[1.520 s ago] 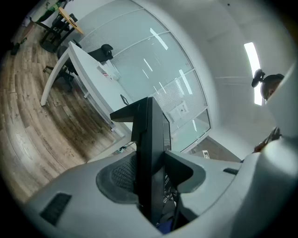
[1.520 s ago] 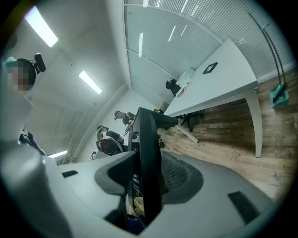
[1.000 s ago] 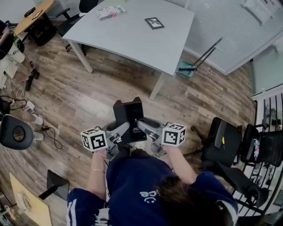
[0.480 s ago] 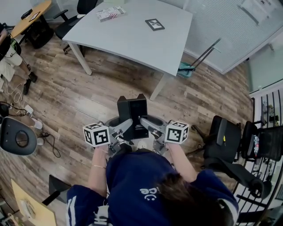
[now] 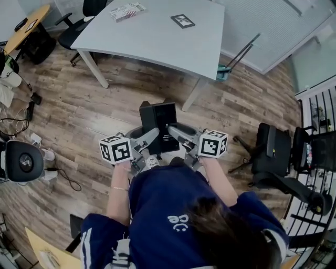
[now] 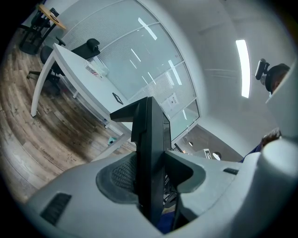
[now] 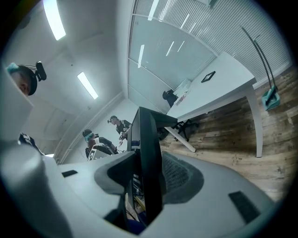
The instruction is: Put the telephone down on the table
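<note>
In the head view, the person's two forearms reached forward from the lower middle of the frame, the left forearm and the right forearm roughly parallel. Each hand carried a gripper with its marker cube on top. The left gripper and the right gripper angled inward toward each other, so their tips met near the centre of the frame. Both pointed nearly level, tipped only a little downward.

Between them sat the telephone, a black unit held off the ground over the wooden floor. It hung just in front of the person's body and well apart from the white table, which filled the upper middle of the frame.

In the left gripper view, the jaws stood partly apart and were closed on the telephone's dark, slab-like body. The ribbed pad pressed on its left face and the other jaw sat against its right. The body rose upright from between the jaws to mid-frame.

The right gripper view showed the same hold mirrored, with the jaws partly apart and clamped on the black body from both sides. The ribbed pad lay against its right face.

On the table lay a square black-and-white marker and a printed booklet near the top edge. A black office chair stood at the right.
</note>
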The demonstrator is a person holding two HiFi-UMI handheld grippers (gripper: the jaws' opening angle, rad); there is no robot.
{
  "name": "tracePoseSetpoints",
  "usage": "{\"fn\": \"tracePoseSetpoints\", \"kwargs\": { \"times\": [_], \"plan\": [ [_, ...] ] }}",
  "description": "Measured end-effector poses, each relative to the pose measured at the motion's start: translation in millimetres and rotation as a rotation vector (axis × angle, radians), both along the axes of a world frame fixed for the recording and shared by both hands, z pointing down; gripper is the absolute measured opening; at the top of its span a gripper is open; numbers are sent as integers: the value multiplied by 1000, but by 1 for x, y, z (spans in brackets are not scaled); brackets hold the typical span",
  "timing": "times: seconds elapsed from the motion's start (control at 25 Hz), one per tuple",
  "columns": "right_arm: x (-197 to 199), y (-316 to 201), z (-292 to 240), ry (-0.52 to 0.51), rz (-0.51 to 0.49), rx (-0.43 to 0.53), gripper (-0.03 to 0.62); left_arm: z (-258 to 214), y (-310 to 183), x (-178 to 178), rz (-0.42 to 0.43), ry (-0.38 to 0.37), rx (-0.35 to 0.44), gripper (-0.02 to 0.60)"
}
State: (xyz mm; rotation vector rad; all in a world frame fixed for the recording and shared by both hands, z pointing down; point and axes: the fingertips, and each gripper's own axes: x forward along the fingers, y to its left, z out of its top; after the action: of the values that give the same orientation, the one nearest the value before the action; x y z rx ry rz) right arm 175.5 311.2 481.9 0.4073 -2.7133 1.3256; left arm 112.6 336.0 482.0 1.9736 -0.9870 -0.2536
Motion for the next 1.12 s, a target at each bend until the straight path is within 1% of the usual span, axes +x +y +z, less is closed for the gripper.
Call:
{"fn": "tracePoseSetpoints", "kwargs": {
  "times": [0.28, 0.6, 0.76, 0.92, 1.12],
  "plan": [
    [-6, 1, 3, 9, 20, 7, 187, 4, -1, -7, 26, 7, 5, 176],
    [-12, -7, 11, 13, 2, 23, 187, 13, -8, -12, 6, 16, 4, 176],
    [-16, -36, 17, 2, -12, 11, 187, 17, -37, -15, -6, -3, 1, 176],
    [-27, -71, 19, -2, -42, -10, 187, 18, -69, -26, -30, -8, -21, 176],
    [-42, -130, 16, -8, -85, -25, 187, 14, -126, -39, -69, -19, -31, 176]
  ]
}}
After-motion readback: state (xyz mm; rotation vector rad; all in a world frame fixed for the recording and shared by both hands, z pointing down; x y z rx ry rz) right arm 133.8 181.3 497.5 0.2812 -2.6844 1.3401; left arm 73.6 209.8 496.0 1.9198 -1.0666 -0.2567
